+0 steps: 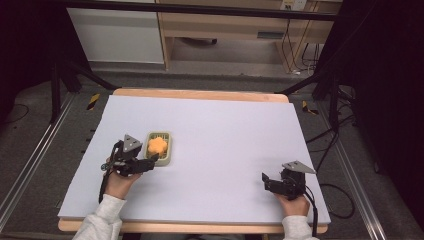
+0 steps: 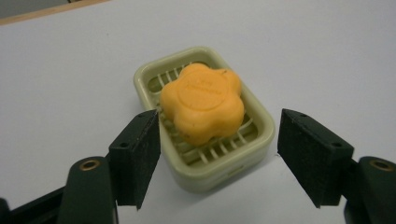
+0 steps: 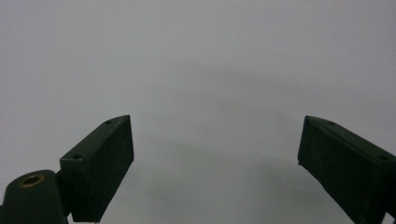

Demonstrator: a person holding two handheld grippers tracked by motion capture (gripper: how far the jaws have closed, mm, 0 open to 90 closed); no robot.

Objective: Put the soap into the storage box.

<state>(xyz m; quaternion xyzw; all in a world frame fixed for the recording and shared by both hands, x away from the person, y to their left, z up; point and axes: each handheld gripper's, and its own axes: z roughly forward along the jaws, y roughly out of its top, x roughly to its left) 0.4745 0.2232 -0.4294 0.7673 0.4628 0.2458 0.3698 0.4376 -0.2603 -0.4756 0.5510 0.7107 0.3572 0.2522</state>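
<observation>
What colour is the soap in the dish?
Orange soap, flower-shaped; clearest in the left gripper view.

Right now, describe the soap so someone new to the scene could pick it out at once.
Start at the pale lilac-grey table cover and look to its left half, where a pale green plastic soap dish with a slatted floor sits just ahead of the left hand-held gripper. Lying in that dish is the orange flower-shaped bar of soap, the one brightly coloured thing on the cover, with a round stamp on top.
</observation>
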